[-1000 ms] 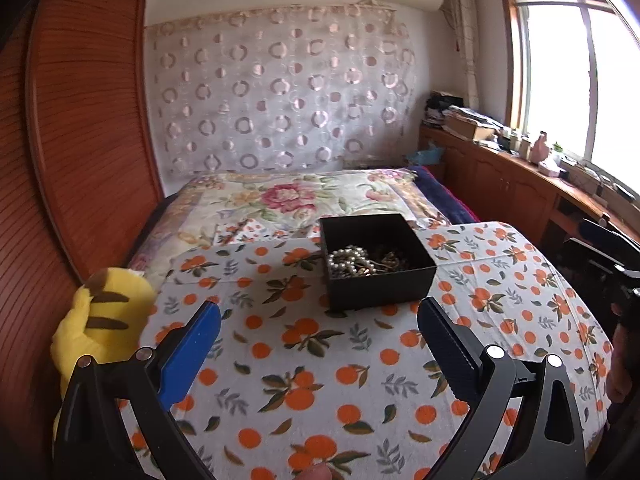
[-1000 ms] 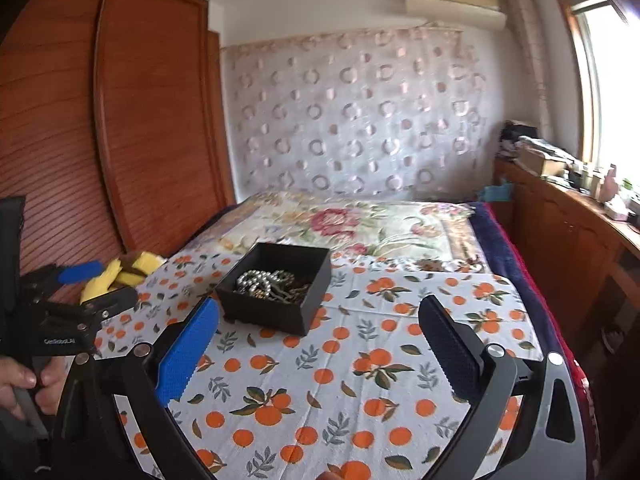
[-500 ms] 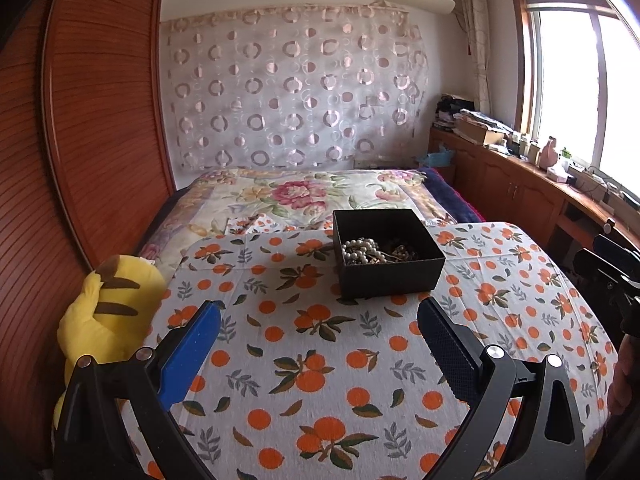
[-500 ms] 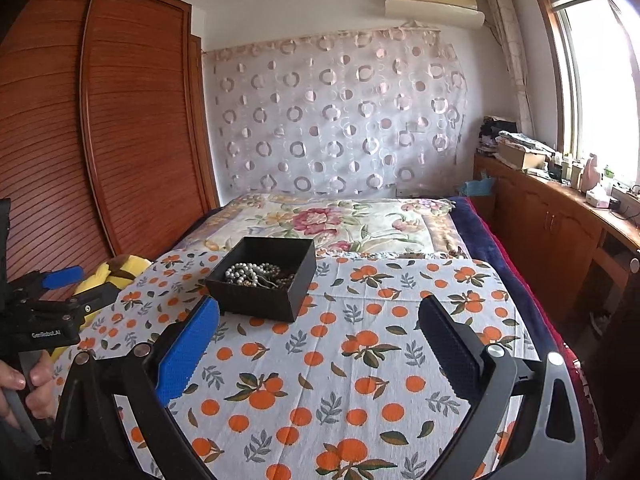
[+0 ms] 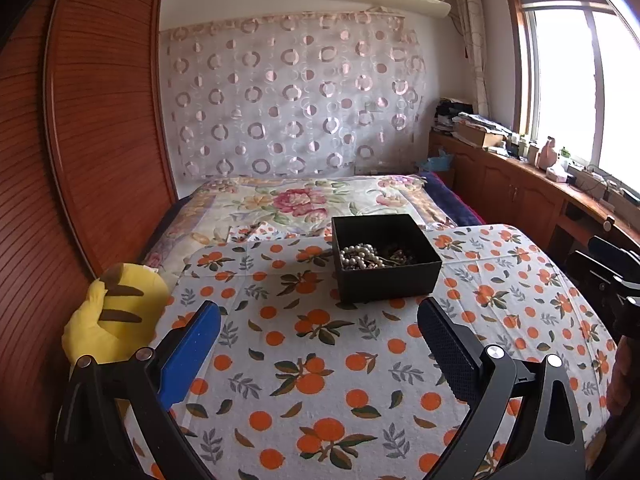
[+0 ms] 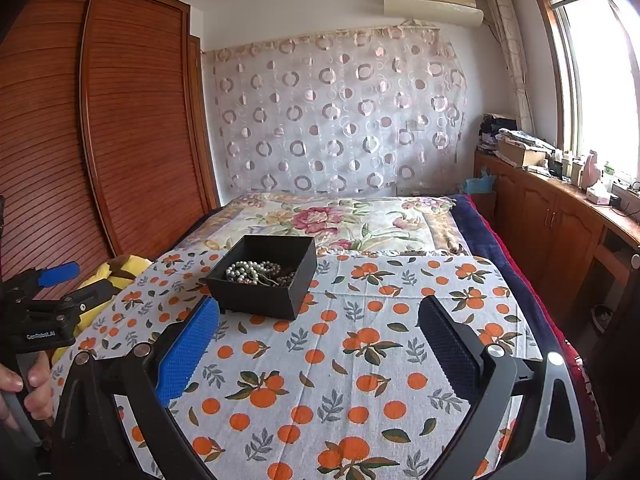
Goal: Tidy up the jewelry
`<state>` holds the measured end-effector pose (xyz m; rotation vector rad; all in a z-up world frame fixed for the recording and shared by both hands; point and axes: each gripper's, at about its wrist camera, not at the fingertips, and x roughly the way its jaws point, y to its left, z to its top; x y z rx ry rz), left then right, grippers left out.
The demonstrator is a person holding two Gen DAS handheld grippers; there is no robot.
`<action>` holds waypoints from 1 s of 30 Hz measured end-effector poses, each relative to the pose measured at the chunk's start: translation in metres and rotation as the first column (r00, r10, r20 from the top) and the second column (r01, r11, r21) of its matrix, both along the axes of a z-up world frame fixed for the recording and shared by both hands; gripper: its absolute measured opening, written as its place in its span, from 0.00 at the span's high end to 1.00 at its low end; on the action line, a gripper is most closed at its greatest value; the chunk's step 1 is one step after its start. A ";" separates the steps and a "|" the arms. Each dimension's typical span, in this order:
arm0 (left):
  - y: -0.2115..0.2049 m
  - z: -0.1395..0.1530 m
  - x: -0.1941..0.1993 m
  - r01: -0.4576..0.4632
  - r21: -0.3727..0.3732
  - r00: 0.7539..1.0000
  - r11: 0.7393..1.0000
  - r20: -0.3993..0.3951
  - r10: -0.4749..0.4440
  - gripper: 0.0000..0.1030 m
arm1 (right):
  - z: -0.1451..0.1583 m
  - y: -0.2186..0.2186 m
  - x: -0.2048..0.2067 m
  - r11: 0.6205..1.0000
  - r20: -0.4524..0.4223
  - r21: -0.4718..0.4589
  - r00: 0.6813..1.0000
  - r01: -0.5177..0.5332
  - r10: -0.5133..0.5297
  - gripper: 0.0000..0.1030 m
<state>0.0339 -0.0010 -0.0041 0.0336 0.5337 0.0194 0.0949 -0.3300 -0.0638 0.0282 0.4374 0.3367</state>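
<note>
We hold both tools above the orange-print cloth point(image 5: 320, 360) spread over a table at the foot of the bed point(image 5: 304, 200). Our left gripper point(image 5: 318, 320) has its jaws spread wide with nothing between them, one blue pad point(image 5: 188, 354) at 8 o'clock in its view and one black pad point(image 5: 448, 354) at 4 o'clock. Our right gripper point(image 6: 318, 320) is the same: jaws wide apart and holding nothing.

The black box point(image 5: 386, 260) stands open on the cloth, well ahead of both tools; from the left wrist it sits at about 1 o'clock, from the right wrist at about 11 o'clock. Inside it lies the jewelry point(image 5: 366, 256), a tangle of pale pearl beads with darker pieces beside them; we cannot tell how many separate strands there are.

A yellow plush toy point(image 5: 116, 320) rests at the cloth's edge at 9 o'clock in the left view, against the wooden wardrobe point(image 5: 80, 140). In the right view our left hand point(image 6: 24, 392) grips the other tool's handle at 8 o'clock.
</note>
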 end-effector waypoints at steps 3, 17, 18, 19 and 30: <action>-0.001 0.000 0.001 0.003 -0.003 1.000 1.000 -0.002 -0.003 0.08 | -0.001 0.001 -0.001 1.000 -0.003 0.000 1.000 0.000 0.000 0.02; -0.005 0.000 -0.001 0.011 -0.012 1.000 1.000 0.005 -0.011 0.08 | -0.002 0.001 -0.001 1.000 -0.006 0.004 1.000 -0.001 0.001 0.02; -0.005 0.000 -0.001 0.012 -0.012 1.000 1.000 0.005 -0.012 0.08 | -0.002 0.001 -0.001 1.000 -0.006 0.004 1.000 0.000 0.000 0.02; -0.006 0.000 -0.001 0.011 -0.012 1.000 1.000 0.006 -0.011 0.08 | -0.002 0.001 -0.001 1.000 -0.006 0.005 1.000 0.000 0.000 0.02; -0.006 0.001 -0.002 0.012 -0.012 1.000 1.000 0.007 -0.012 0.08 | -0.002 0.001 -0.001 1.000 -0.006 0.005 1.000 -0.001 0.001 0.02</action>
